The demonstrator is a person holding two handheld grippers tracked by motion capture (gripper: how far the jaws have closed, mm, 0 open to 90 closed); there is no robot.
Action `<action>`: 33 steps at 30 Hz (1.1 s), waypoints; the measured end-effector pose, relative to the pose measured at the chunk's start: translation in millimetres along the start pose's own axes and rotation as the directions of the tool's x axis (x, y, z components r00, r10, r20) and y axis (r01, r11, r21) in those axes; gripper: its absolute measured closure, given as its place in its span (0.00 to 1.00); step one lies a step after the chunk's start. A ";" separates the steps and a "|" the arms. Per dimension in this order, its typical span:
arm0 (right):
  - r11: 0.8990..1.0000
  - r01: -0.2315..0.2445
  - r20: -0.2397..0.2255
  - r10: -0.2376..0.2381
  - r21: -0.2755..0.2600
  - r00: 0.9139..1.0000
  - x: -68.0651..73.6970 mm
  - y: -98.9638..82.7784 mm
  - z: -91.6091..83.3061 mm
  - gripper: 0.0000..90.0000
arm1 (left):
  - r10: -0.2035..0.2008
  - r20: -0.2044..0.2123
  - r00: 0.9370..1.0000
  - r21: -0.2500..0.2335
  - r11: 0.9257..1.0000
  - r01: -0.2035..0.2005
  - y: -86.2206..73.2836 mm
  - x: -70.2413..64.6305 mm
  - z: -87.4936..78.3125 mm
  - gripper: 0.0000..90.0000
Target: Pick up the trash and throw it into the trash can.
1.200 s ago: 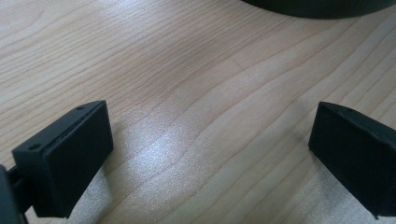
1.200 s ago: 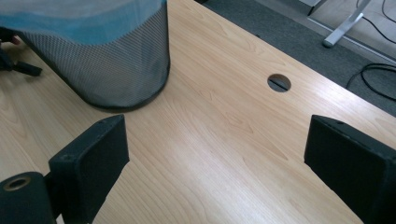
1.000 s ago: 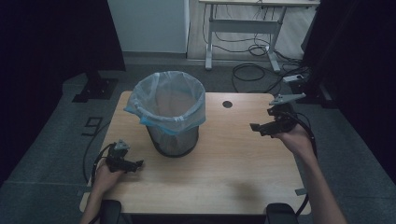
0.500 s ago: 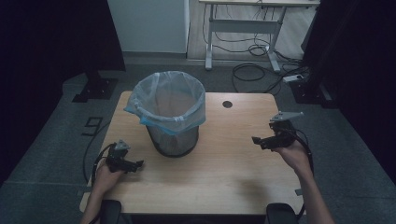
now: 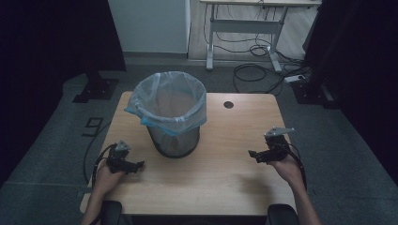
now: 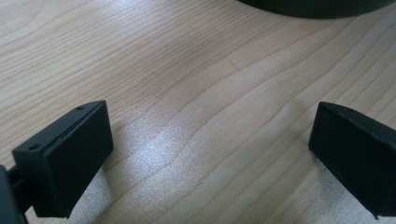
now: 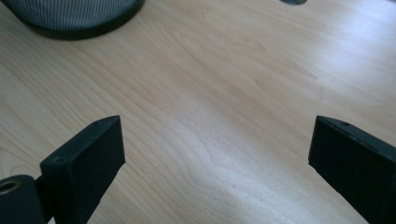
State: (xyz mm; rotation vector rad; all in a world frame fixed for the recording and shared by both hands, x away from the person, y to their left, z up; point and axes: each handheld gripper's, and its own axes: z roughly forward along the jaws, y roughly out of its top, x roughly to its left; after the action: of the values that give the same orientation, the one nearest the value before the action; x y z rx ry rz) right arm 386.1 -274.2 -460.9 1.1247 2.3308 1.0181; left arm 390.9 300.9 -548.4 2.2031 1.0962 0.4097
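Observation:
A black mesh waste bin (image 5: pixel 173 124) lined with a pale blue bag (image 5: pixel 166 101) stands on the wooden table (image 5: pixel 220 183), left of centre. My left gripper (image 5: pixel 139 165) rests low on the table near the front left, pointing right toward the bin's base. In the left gripper view its jaws stand wide apart (image 6: pixel 210 154) over bare wood, with the bin's base (image 6: pixel 317 5) at the top edge. My right gripper (image 5: pixel 252 154) sits low at the table's right side, pointing left. Its jaws are wide apart (image 7: pixel 217 172) with nothing between them, and the bin (image 7: pixel 74 16) lies far ahead.
A round cable hole (image 5: pixel 228 104) sits in the table behind the bin. Beyond the table are a white desk frame (image 5: pixel 244 35), loose cables (image 5: pixel 256 70) and a power strip (image 5: pixel 295 78) on the grey floor. Dark curtains hang at both sides.
My right gripper has come down from above the table's far right to just over the tabletop, nearer the front edge. The left gripper and the bin have stayed put.

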 end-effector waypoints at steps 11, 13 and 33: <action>1.000 -0.013 -0.015 0.014 0.021 1.000 8.9 -27.0 21.7 0.03 | 0.000 0.000 1.000 0.000 1.000 0.000 0.0 0.0 0.0 0.00; 0.999 -0.010 -0.017 0.010 0.033 1.000 12.1 -35.8 29.0 0.03 | 0.000 -0.001 1.000 0.000 1.000 0.000 0.0 -0.1 0.0 0.00; 0.998 0.003 -0.043 -0.001 0.062 0.999 33.5 -67.0 61.9 0.00 | 0.000 0.000 1.000 0.000 1.000 0.000 0.0 0.0 0.0 0.00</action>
State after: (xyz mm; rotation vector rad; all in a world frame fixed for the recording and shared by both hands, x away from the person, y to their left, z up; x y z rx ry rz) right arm 366.0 -248.4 -552.4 1.1340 2.4122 0.9848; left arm 390.9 300.9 -548.4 2.2029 1.0964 0.4098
